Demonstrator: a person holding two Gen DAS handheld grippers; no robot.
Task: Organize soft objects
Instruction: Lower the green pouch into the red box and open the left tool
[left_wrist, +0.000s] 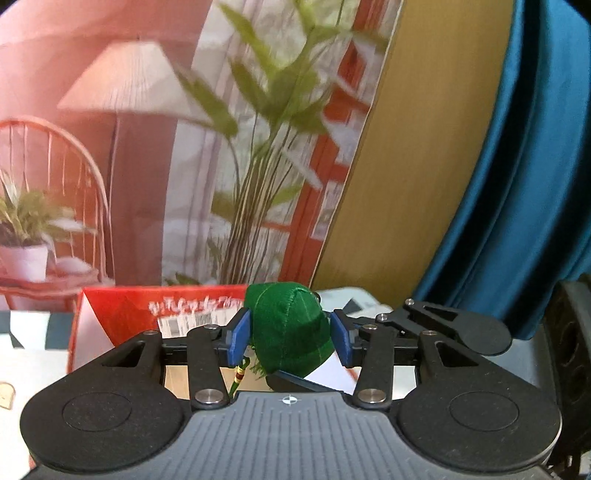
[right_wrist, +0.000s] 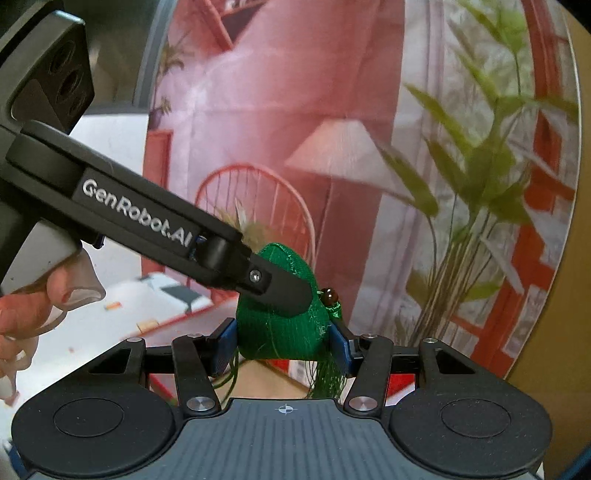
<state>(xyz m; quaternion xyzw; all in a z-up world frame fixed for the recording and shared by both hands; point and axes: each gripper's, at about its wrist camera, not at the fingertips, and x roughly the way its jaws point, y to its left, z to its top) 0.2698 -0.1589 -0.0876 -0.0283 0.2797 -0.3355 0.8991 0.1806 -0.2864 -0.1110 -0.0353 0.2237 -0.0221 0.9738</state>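
Note:
A green fabric pouch (left_wrist: 288, 326) with a brown bead (right_wrist: 330, 295) and a green tassel (right_wrist: 327, 376) is held in the air between both grippers. My left gripper (left_wrist: 290, 336) has its blue pads (left_wrist: 239, 336) pressed on both sides of the pouch. My right gripper (right_wrist: 282, 345) also grips the pouch (right_wrist: 280, 332) from its own side. In the right wrist view the left gripper's black finger (right_wrist: 284, 291) lies across the pouch's top. A red cardboard box (left_wrist: 155, 317) lies open below and behind the pouch.
A printed backdrop (left_wrist: 155, 147) with a lamp, chair and plants stands behind. A wood panel (left_wrist: 417, 166) and a blue curtain (left_wrist: 528, 166) are at the right. A patterned white tabletop (left_wrist: 33, 354) lies below. The person's hand (right_wrist: 33, 306) holds the left gripper's handle.

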